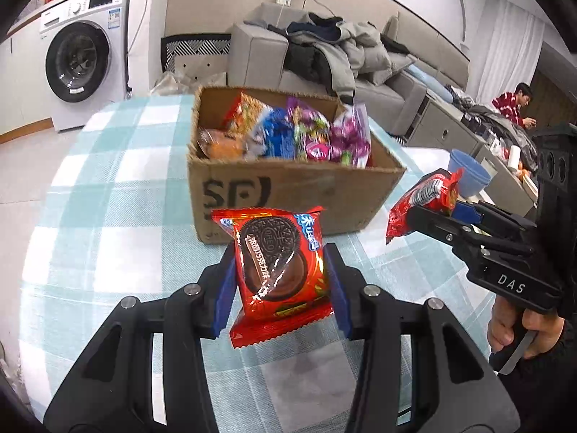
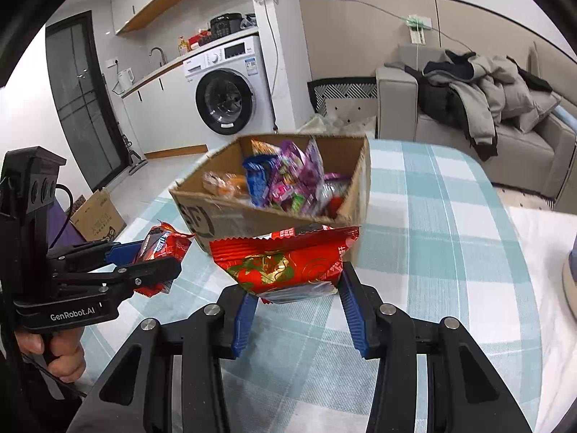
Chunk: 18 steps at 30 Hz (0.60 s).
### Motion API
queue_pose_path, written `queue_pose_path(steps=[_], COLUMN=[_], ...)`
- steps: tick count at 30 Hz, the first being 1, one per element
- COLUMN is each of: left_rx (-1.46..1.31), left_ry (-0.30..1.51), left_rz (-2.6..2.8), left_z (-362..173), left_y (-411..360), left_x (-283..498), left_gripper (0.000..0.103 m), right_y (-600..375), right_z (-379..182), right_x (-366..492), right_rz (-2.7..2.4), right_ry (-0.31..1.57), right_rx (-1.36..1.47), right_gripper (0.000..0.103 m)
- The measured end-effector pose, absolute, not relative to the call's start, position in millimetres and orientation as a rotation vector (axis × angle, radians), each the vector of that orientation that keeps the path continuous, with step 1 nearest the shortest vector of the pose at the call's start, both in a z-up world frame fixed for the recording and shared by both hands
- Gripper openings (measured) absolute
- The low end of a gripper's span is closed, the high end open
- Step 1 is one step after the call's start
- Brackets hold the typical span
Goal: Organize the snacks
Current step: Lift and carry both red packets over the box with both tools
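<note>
The left gripper (image 1: 283, 281) is clamped on a red cookie packet (image 1: 279, 270), its blue pads (image 1: 225, 288) pressing the crinkled foil edges; the packet is flat, square and glossy, with a dark sandwich cookie printed on the face. The right gripper (image 2: 295, 299) is likewise closed on a second red packet (image 2: 285, 259), gold-patterned and slightly puffed. Both packets hang clear above the checked tablecloth (image 1: 108, 216), just in front of the box (image 1: 288, 184), a worn corrugated carton already holding bright, shiny wrappers. Judging from this, the step is carrying snacks to the box. Next, each packet should be lifted over the near wall and released among the rest.
</note>
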<state>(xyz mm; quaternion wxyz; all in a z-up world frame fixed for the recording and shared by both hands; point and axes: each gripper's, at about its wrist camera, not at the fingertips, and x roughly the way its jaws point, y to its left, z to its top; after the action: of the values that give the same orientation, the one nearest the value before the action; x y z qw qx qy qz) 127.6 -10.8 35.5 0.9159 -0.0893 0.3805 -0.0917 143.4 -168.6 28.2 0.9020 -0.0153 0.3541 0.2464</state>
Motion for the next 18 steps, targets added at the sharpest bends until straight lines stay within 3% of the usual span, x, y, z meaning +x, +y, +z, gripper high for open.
queue_pose_path(steps=[18], left_rx=[-0.199], left_ry=[0.684], left_rz=[-0.142], left_z=[87], left_y=[18], left_x=[147], left_gripper=[0.042], right_y=[-142], right_z=[72], right_x=[160], right_rz=[0.547], right_ry=[0.631], right_rx=[-0.047], right_gripper=[0.044])
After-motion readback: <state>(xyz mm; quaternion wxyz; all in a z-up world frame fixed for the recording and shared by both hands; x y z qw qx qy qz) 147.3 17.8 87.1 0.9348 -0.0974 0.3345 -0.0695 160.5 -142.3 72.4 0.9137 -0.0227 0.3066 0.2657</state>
